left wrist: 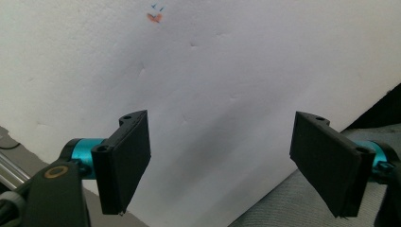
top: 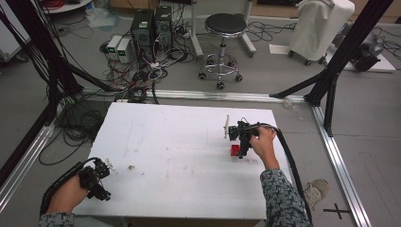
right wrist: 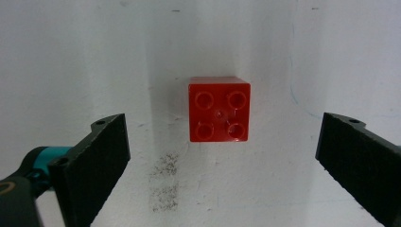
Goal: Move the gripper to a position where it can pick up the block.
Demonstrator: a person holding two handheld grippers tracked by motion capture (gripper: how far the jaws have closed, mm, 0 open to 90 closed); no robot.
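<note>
At the near left corner of the white foam-topped table [top: 179,142], the person's left hand [top: 66,194] holds the black left gripper [top: 105,179] just over the table's left edge. In the left gripper view its two flat black jaws stand wide apart with nothing between them, so this left gripper [left wrist: 231,165] is open; below them lies bare white board and, at the lower right, a strip of grey floor beyond the table's edge. A small orange and blue mark [left wrist: 155,15] sits on the board farther ahead of the jaws. In the high view a small brownish smudge [top: 131,167] lies on the table just right of this gripper.

The middle of the table is plain white, lightly scuffed.

Toward the right side of the table, roughly midway between near and far edges, a small red plastic building brick with four round studs [top: 235,150] rests on the surface. The person's right hand [top: 265,142], in a patterned sleeve [top: 283,198], holds the black right gripper [top: 242,152] pointing down just beside and above the brick. In the right gripper view the brick [right wrist: 219,109] sits upright, studs up, centred ahead of the gap between the jaws, touched by neither. That right gripper [right wrist: 222,161] is open wide and holds nothing. A dusting of dark specks [right wrist: 164,182] marks the board just near-left of the brick. A thick black cable [top: 293,165] trails from this gripper off the table's right edge.
</note>
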